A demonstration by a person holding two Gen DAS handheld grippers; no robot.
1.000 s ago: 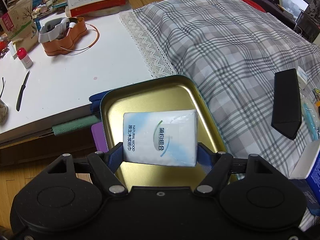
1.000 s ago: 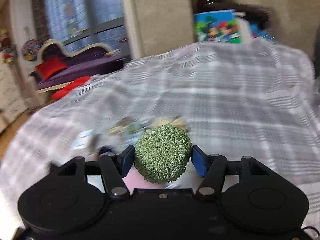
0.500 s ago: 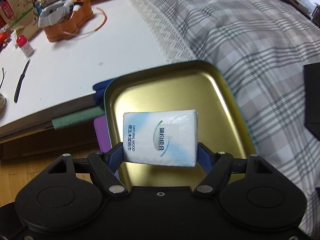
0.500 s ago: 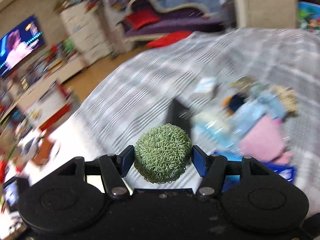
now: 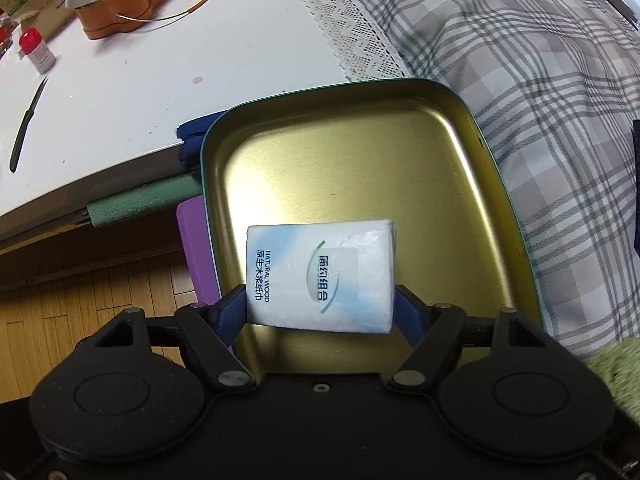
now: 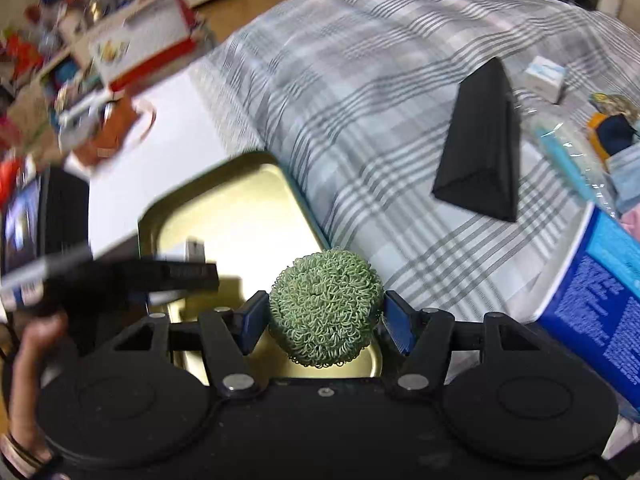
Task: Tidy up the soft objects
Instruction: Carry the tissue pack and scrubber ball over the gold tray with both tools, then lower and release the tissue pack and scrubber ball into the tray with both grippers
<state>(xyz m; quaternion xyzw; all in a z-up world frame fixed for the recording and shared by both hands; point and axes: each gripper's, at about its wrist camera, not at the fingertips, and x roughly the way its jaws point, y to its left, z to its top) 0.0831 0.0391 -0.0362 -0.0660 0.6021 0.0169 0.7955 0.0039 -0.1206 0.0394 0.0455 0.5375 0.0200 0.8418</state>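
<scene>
While you are holding the tissue pack (image 5: 320, 276) in the left gripper (image 5: 322, 304) just above the tin (image 5: 496, 184), you are bringing the right gripper (image 6: 324, 314), clamped on the green scrubber (image 6: 324, 308), over the tin's near corner. Be lowering each piece flat before letting go, keeping them apart. The pack is crinkling in smooth plastic; the scrubber is a springy ball of looped coils; the tin is glossy, shallow, round-cornered metal.

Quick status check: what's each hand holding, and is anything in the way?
Left gripper shut on tissue pack. Right gripper shut on green scrubber ball. Both over gold tin tray; tray bare, nothing blocking.
</scene>
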